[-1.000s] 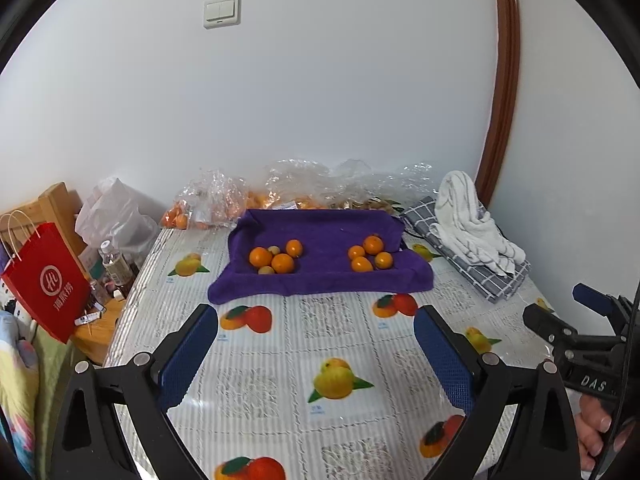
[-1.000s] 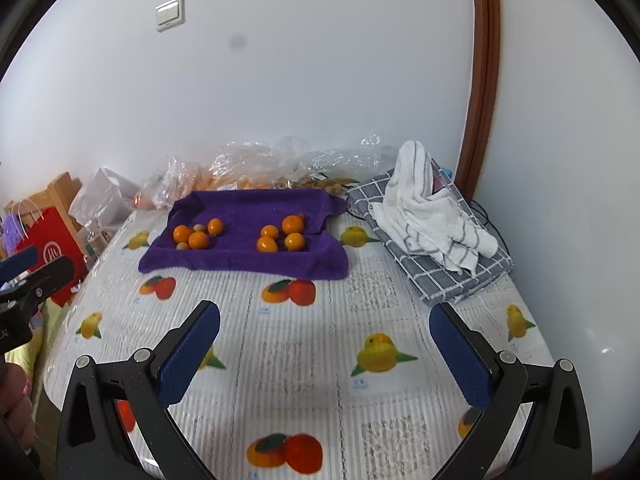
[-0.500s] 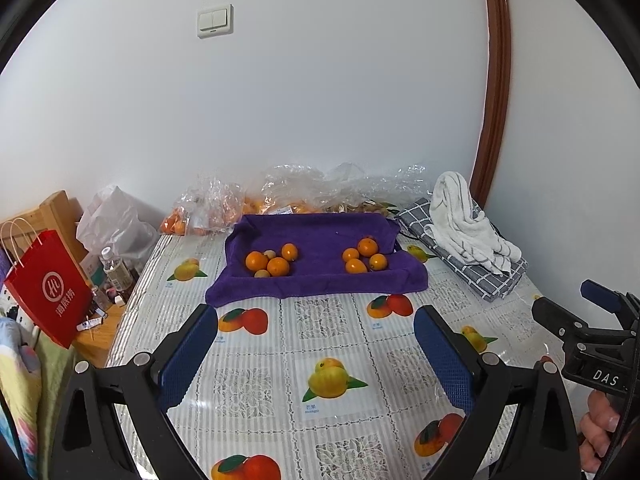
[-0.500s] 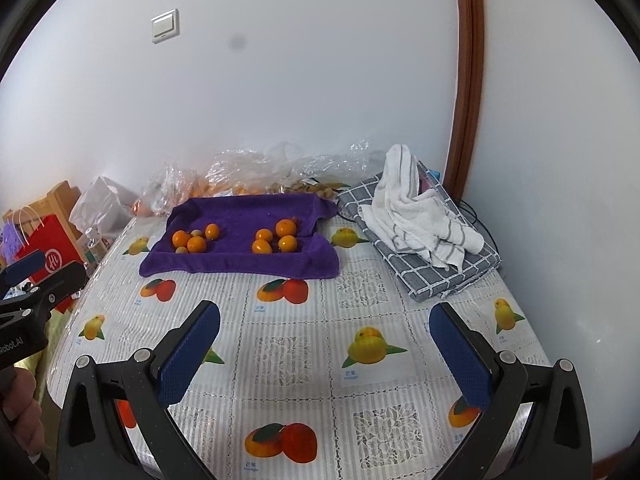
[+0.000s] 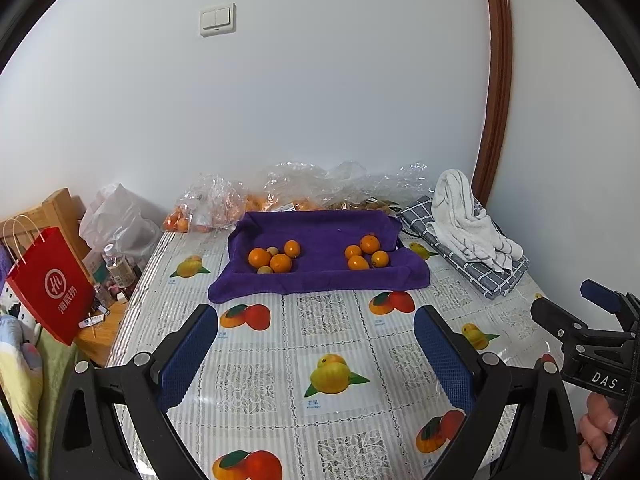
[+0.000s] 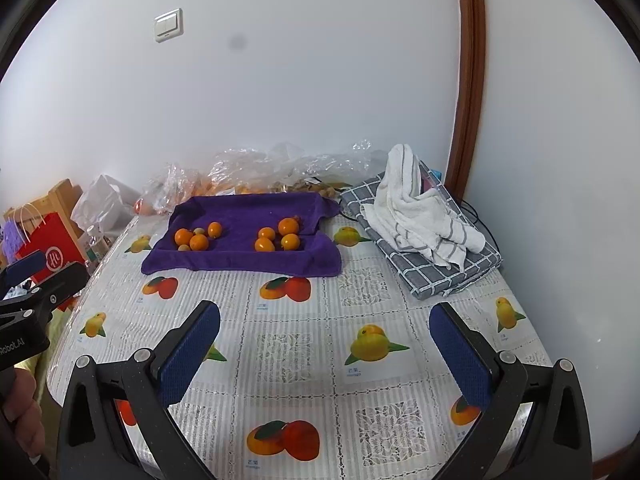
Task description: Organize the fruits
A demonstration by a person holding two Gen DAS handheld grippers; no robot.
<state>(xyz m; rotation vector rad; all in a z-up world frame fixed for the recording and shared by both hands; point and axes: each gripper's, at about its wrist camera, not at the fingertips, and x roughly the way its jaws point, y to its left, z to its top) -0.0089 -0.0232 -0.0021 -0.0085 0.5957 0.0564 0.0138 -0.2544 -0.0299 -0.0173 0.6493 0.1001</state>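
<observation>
Left wrist view: I am holding my left gripper (image 5: 316,344) over the table (image 5: 340,320) with its fingers (image 5: 188,356) spread wide apart, and it is gripping nothing. The oranges (image 5: 276,258) are sitting far ahead of the fingers, well apart from them, on a purple towel (image 5: 320,276) near the wall. They are lying in two little groups. The left group has round orange ones and two small pale ones. The right group (image 5: 366,252) has four.

In the right wrist view, my right gripper (image 6: 324,344) is also gaping wide and holding nothing. The oranges (image 6: 196,238) are lying far in front of it, a bit to the left, on the towel (image 6: 244,256).

The finger pads are looking dark blue and bumpy. The towel is looking soft and fuzzy, with its edges turned up. The tablecloth is shining like plastic, with fruit pictures and lacy squares. Crinkly clear bags (image 5: 304,188) are piling up behind the towel. A white striped cloth (image 5: 468,220) is lying bunched on a gray checked cloth (image 5: 492,276).
</observation>
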